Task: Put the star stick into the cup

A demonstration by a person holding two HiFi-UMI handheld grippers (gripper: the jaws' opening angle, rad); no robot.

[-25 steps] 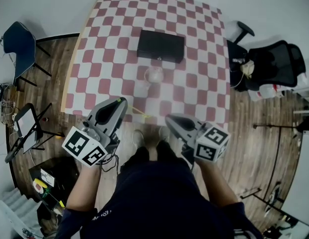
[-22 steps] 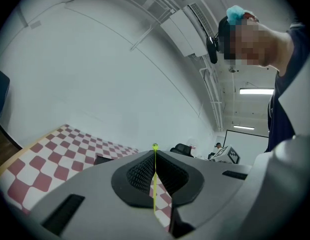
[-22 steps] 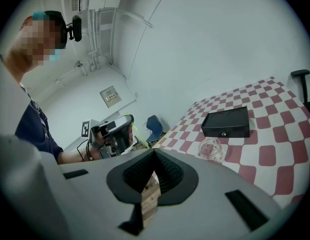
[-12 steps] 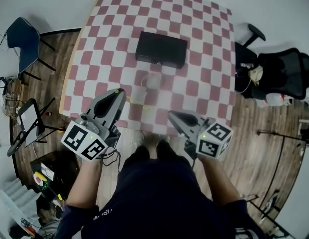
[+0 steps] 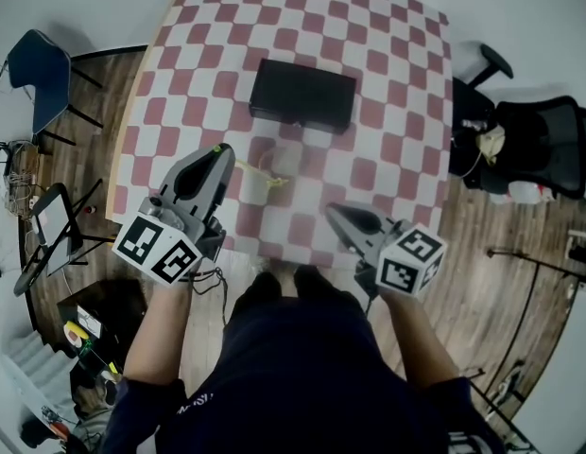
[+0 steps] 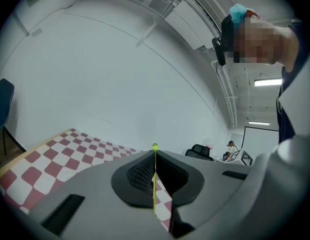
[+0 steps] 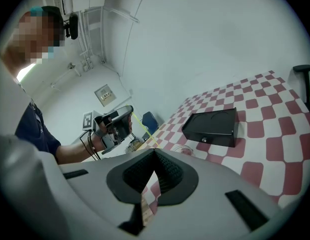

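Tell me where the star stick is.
Head view, left of centre: the stick is clamped in the left gripper, its far end by the cup, near the black box.

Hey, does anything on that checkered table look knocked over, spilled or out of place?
Nothing stands out. The black box lies flat on the checkered table, the clear cup stands near it with no spill around, and the thin star stick is clamped in the left tongs, not yet in the cup.

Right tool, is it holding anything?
No, the right tool has its jaws shut together in its own view, with nothing between them.
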